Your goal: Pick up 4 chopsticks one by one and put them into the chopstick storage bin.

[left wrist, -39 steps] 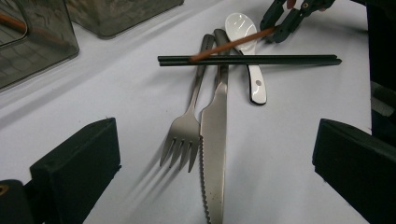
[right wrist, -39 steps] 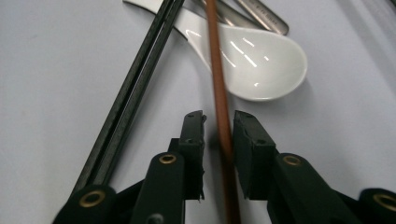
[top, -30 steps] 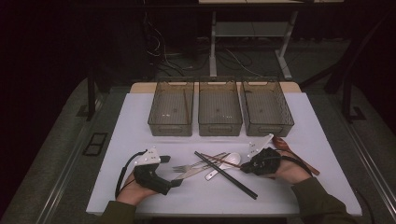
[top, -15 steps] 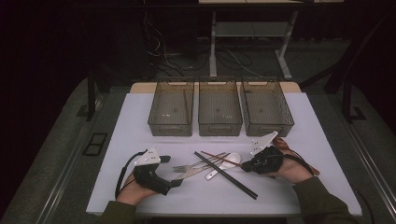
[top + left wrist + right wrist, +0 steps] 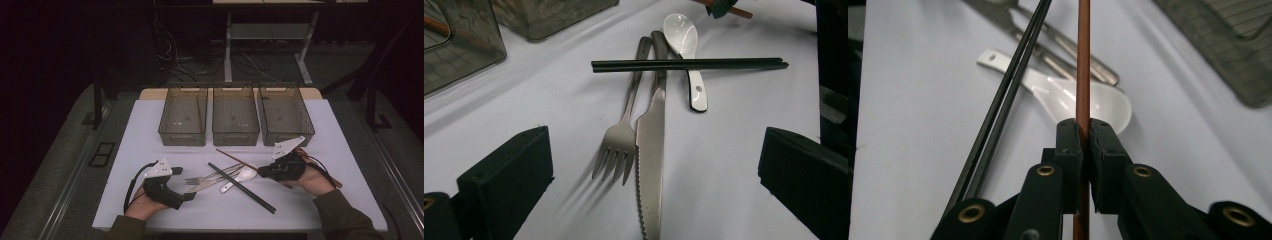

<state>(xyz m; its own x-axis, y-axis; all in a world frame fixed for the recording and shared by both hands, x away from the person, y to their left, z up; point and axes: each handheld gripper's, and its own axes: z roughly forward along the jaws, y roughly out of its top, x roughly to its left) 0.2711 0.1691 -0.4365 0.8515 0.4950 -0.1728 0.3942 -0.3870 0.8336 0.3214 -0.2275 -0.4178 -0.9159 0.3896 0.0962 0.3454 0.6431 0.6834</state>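
The setting looked like a lab or test room rather than a home. A white table (image 5: 150,150) stood in a pool of light while the room around it lay dark. Beyond its far edge, loose cables (image 5: 175,55) trailed over a grey floor (image 5: 345,65) beneath the metal legs of a desk frame (image 5: 265,35). Three identical clear plastic bins (image 5: 235,117) sat in a straight row on the table, and cutlery (image 5: 212,177) lay set out before them like trial items, with no kitchen fittings or furnishings around.
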